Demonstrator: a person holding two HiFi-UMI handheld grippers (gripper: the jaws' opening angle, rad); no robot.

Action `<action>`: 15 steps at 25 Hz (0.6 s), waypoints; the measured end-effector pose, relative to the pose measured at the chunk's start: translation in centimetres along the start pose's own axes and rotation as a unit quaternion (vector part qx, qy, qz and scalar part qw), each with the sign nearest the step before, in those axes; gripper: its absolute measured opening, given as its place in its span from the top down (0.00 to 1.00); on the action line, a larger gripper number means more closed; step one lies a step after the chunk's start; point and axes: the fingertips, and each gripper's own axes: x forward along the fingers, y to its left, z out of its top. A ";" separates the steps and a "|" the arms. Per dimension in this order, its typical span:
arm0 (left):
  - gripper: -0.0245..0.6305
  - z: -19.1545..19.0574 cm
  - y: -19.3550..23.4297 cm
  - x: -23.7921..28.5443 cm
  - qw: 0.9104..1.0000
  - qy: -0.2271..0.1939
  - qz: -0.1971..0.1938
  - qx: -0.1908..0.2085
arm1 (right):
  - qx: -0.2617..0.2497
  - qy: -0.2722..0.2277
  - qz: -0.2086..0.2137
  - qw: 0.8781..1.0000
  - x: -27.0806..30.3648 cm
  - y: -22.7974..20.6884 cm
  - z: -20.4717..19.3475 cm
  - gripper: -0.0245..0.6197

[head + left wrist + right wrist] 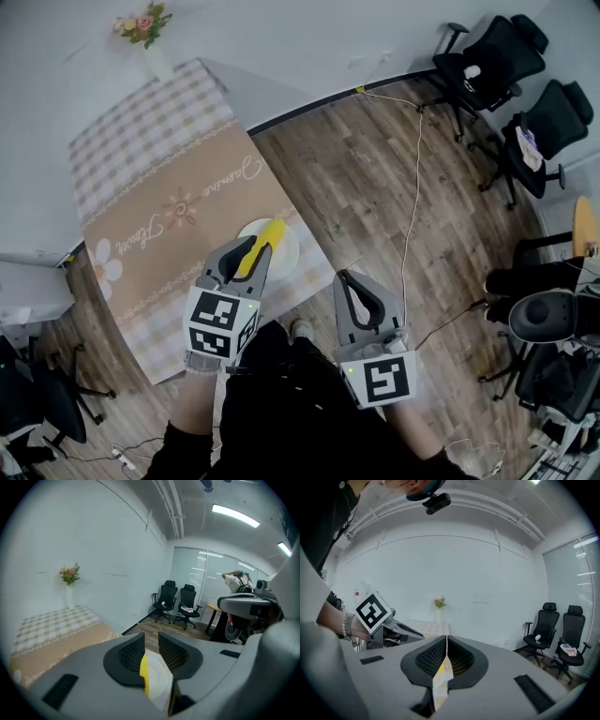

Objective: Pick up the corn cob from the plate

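Observation:
A yellow corn cob (273,232) lies on a white plate (292,247) near the table's near edge. My left gripper (251,257) hovers right over the cob, jaws a little apart, with the cob showing in the gap between them. In the left gripper view the corn cob (144,670) and plate (160,677) lie below the narrow gap of the left gripper (151,645); the pads do not press on the cob. My right gripper (347,278) hangs off the table's edge over the floor, and in its own view the right gripper (446,641) is shut and empty.
The table (169,178) carries a checked cloth and a tan runner, with a vase of flowers (145,28) at its far end by the wall. Office chairs (506,56) stand at the far right. A cable (413,187) trails across the wooden floor.

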 end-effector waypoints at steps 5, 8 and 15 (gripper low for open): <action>0.76 -1.9 0.4 1.9 0.999 0.035 -0.011 0.016 | 0.002 0.010 -0.005 1.000 0.1 0.2 -0.3 0.90; 0.71 -3.3 0.5 3.0 0.998 0.057 -0.019 0.022 | 0.002 0.013 -0.009 1.000 0.3 0.3 -0.5 0.90; 0.64 -6.9 0.8 5.7 0.991 0.121 -0.034 0.043 | 0.004 0.019 -0.011 1.000 1.0 0.6 -0.8 0.90</action>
